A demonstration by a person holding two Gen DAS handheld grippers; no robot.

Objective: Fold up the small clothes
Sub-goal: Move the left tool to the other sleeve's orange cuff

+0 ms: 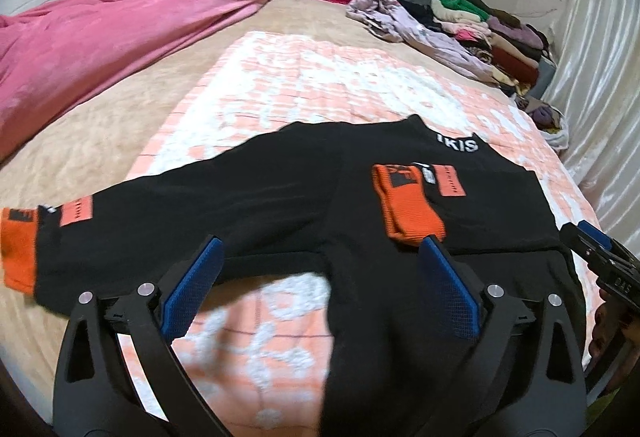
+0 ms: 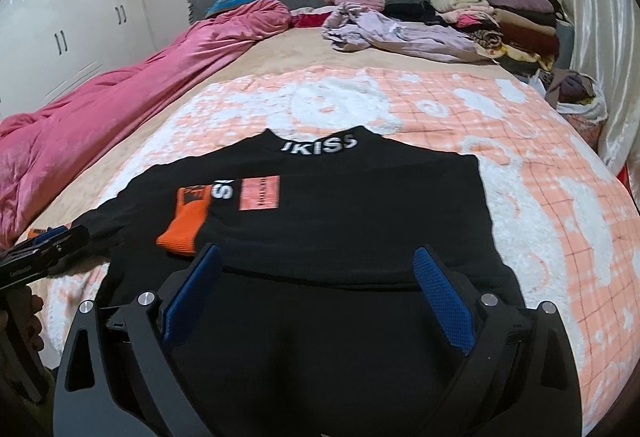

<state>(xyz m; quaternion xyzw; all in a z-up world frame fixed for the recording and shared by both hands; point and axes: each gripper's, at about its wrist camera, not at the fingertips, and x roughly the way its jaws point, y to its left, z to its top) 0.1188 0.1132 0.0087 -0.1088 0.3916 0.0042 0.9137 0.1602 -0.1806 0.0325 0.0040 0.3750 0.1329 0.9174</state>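
1. The black sweatshirt [image 2: 320, 221] lies flat on the peach-and-white blanket [image 2: 520, 157] on the bed, with the collar away from the cameras and the hem nearest to both grippers.
2. One sleeve is already folded across the chest, and its orange cuff [image 2: 186, 225] rests on the body of the sweatshirt. The other sleeve [image 1: 160, 205] is stretched out to the side.
3. The sweatshirt looks soft, light and limp. I judge it will sag and crease when lifted, and it will not slip much on the fluffy blanket.
4. The best places to take hold seem to be the thicker edges: the ribbed cuff, the hem corners or the shoulder seam, with a pinch through all layers.
5. The left gripper [image 1: 320, 257] has its jaws wide apart and holds nothing; it is over the hem, at the base of the stretched sleeve.
6. The right gripper [image 2: 316, 269] also has its jaws apart and empty, over the middle of the hem.
7. Only the left wrist view shows the whole stretched sleeve and its second orange cuff [image 1: 18, 249]; in the right wrist view this end is almost hidden behind the left gripper.
8. Only the right wrist view shows the far straight side edge of the sweatshirt and the complete collar lettering.
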